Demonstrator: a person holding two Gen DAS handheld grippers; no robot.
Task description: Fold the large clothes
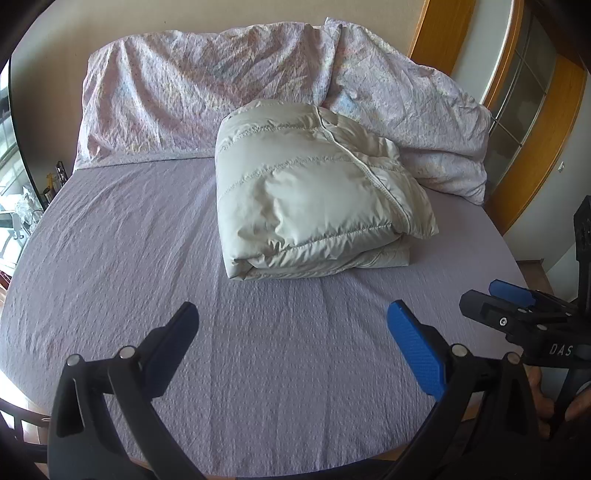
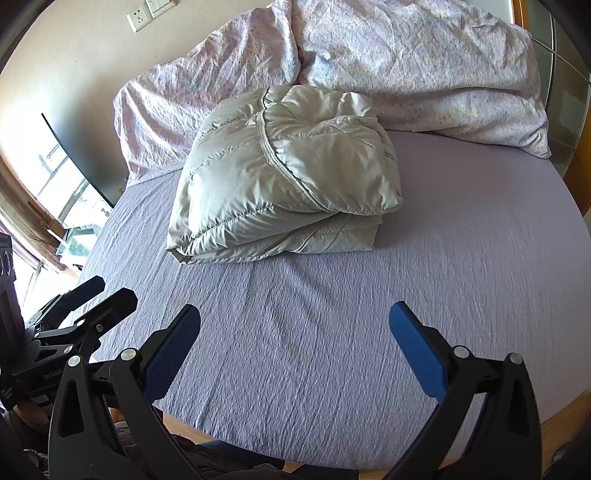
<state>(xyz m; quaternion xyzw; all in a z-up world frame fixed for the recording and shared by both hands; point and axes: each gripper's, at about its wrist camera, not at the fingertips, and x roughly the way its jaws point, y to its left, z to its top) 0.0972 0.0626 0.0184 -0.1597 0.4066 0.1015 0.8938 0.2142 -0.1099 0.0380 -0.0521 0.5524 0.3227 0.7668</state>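
My bed fills both views, spread with a lilac sheet that shows fine wrinkles and light creases. Along its far edge, against the wall, a crumpled floral duvet is heaped, with a matching pillow just beside it on the right.

The padded jacket, pale cream and quilted, lies on the sheet near the middle of the bed, folded into a thick, squarish bundle. Its zip edge runs diagonally across the top layer, and the lower layers show stacked at the near edge. The far side of the bundle touches the duvet and pillow.

I hold my left gripper above the bare sheet at the near side of the bed, its blue-padded fingers spread wide with nothing between them, well apart from the jacket. My right gripper hovers the same way, jaws parted and empty, over the sheet short of the bundle. Each tool shows at the edge of the other's view, side by side.

A wall socket sits above the duvet in the right wrist view.
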